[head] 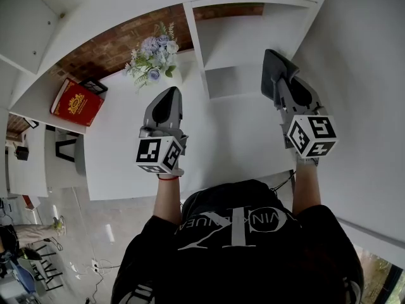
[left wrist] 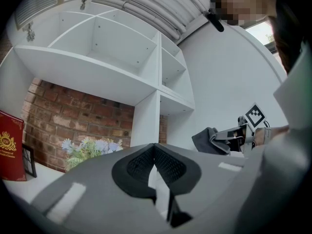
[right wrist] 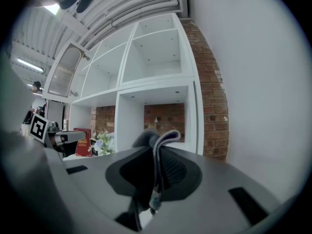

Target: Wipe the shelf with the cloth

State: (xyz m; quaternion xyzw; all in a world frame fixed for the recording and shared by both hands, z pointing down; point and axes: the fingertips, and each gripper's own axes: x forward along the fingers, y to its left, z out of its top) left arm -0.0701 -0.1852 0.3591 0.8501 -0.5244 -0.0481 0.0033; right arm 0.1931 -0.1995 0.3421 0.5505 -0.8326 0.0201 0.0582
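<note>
The right gripper (head: 281,84), clamped on the grey cloth (head: 273,65), points it forward over the white shelf (head: 240,132) just below, nearer that compartment than the left gripper (head: 166,100) (jaws together, empty).

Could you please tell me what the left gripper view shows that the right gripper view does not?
Only the left gripper view: the left gripper with jaws closed on nothing, and the right gripper seen side-on carrying the dark cloth. Only the right gripper view: the cloth's folded edge pinched between its own jaws, with the left gripper far left. Both: the red book, the flowers, the white shelf unit and the brick wall.
</note>
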